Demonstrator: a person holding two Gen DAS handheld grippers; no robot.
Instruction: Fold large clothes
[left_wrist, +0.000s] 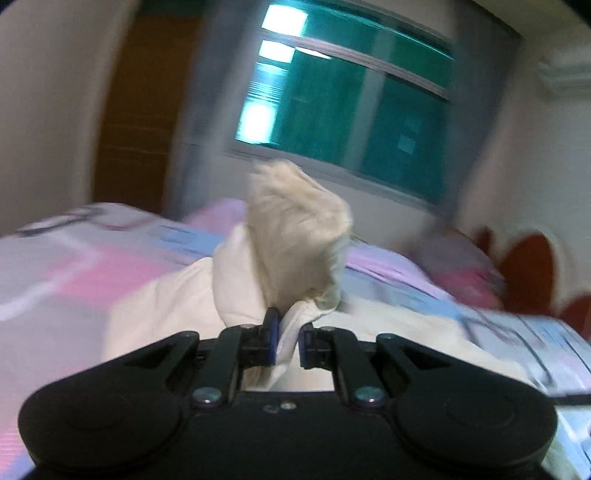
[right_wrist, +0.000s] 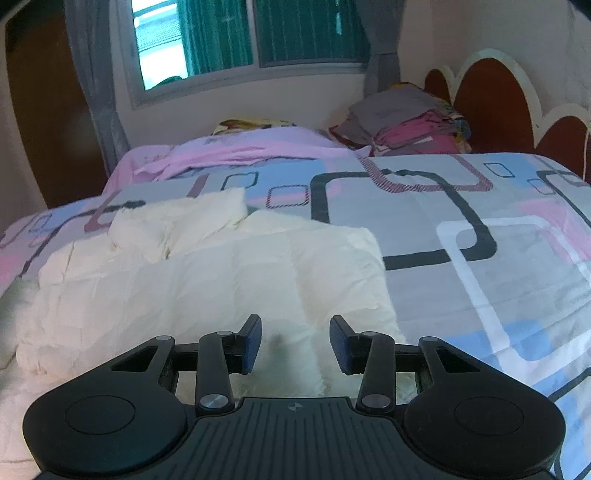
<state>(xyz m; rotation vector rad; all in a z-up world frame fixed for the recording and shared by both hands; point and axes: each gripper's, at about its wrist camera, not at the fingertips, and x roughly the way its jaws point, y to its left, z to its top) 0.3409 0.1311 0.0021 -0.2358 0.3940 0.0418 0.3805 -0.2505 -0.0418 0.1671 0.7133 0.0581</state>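
Note:
A large cream-white padded garment (right_wrist: 207, 280) lies spread on the patterned bed cover (right_wrist: 461, 229), its fluffy trim bunched at the far left. My left gripper (left_wrist: 288, 339) is shut on a fold of the same garment (left_wrist: 295, 243) and holds it lifted above the bed, the fluffy edge standing up in front of the camera. That view is blurred. My right gripper (right_wrist: 295, 343) is open and empty, low over the garment's near edge, with fabric between and under the fingers.
A stack of folded clothes (right_wrist: 406, 122) sits at the far right by the red scalloped headboard (right_wrist: 491, 99). A pink sheet (right_wrist: 240, 151) is bunched at the far side under the window (right_wrist: 229, 40). Bare patterned cover lies to the right of the garment.

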